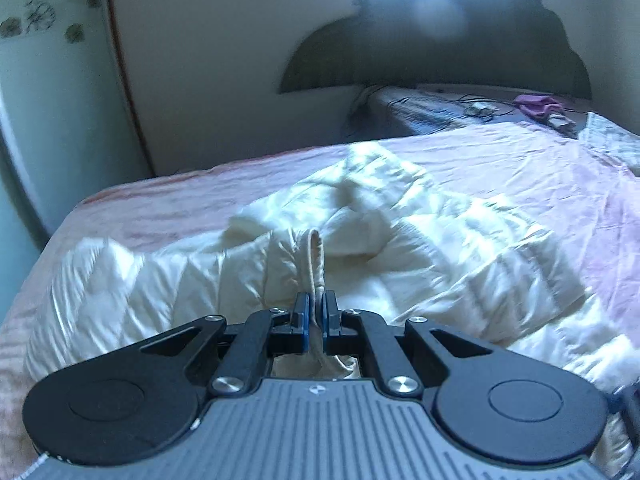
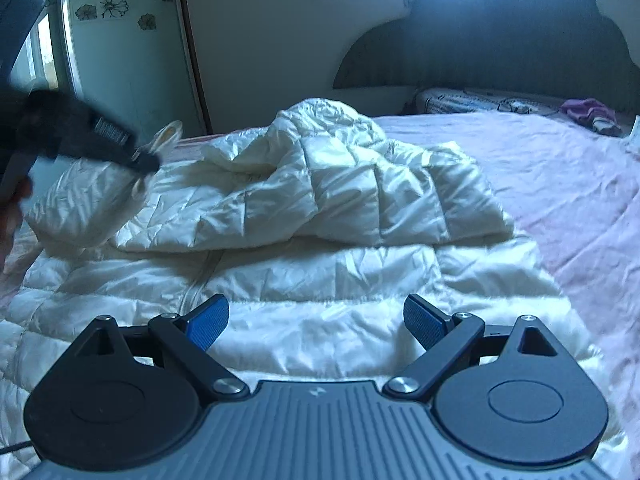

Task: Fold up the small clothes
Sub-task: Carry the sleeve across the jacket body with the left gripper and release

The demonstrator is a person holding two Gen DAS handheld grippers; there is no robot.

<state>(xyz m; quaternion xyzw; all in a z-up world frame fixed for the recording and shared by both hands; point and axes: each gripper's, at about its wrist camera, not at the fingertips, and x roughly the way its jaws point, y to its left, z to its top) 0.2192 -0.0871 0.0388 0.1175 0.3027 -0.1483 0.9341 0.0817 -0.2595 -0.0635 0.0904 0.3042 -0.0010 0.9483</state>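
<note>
A cream quilted puffer jacket (image 2: 320, 184) lies crumpled on the pink bedsheet (image 2: 560, 184), its hood bunched up at the far side. In the left wrist view my left gripper (image 1: 316, 300) is shut on a beige-edged sleeve cuff (image 1: 316, 248), which it lifts off the jacket (image 1: 420, 240). The right wrist view shows that same left gripper (image 2: 144, 164) at the far left, pulling the sleeve end (image 2: 80, 200) up. My right gripper (image 2: 316, 300) hovers open over the jacket's near hem, nothing between its blue pads (image 2: 208, 324).
A dark padded headboard (image 2: 500, 40) stands at the bed's far end, with a purple cloth (image 2: 588, 110) and cables before it. A flower-patterned wardrobe door (image 2: 120, 60) rises left of the bed. The sheet's right side lies bare.
</note>
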